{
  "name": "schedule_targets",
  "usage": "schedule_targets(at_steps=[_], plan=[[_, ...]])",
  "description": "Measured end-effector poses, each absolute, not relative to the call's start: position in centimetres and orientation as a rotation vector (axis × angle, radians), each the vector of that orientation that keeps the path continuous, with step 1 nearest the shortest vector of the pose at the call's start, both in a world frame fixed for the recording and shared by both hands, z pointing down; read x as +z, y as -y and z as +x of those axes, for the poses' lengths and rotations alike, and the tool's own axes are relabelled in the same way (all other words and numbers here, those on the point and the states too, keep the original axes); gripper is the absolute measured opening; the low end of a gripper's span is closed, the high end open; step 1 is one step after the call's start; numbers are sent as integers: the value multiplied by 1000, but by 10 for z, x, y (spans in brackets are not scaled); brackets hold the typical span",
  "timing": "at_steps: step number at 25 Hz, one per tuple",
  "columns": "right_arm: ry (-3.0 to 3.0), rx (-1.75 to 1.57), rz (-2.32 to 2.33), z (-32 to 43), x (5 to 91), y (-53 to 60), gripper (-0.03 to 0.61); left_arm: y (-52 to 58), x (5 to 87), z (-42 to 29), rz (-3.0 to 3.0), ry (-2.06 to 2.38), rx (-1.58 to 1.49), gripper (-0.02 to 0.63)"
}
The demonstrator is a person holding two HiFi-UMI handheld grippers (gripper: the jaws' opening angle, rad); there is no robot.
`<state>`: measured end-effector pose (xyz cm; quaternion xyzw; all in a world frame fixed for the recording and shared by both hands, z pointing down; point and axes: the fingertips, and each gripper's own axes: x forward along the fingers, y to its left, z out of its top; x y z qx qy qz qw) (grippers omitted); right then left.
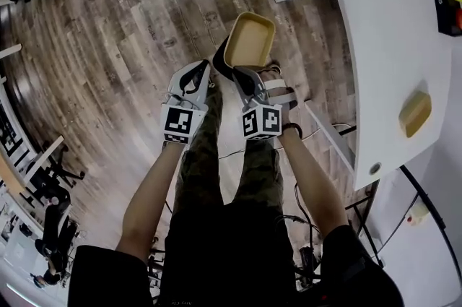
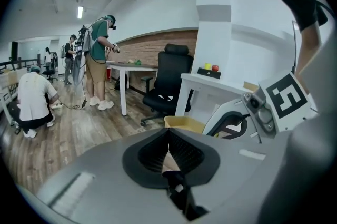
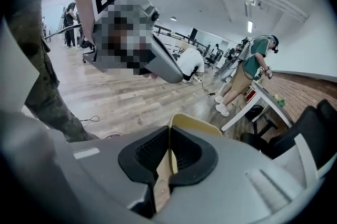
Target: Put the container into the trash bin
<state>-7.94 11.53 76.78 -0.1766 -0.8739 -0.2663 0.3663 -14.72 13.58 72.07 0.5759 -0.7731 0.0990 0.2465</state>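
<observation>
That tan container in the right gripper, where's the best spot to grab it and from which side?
Grip the container by its thin wall at the near short end, from the person's side, one jaw inside and one outside, as the right gripper does. It is an open, shallow tray, likely too wide to span.

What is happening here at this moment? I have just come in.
A person stands on a wooden floor with a tool in each hand. The right tool is shut on the rim of a tan container and holds it above the floor, beside a white table. The left tool is shut and empty, close beside the right one. No trash bin shows in any view, so the container is not yet thrown away.
</observation>
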Motion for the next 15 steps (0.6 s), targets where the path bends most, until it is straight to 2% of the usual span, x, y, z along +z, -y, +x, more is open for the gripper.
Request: schedule_targets(at_steps=[15], plan=[[2156, -643, -484, -47, 888, -130, 29, -135, 839, -114, 1457, 2044, 183, -8]])
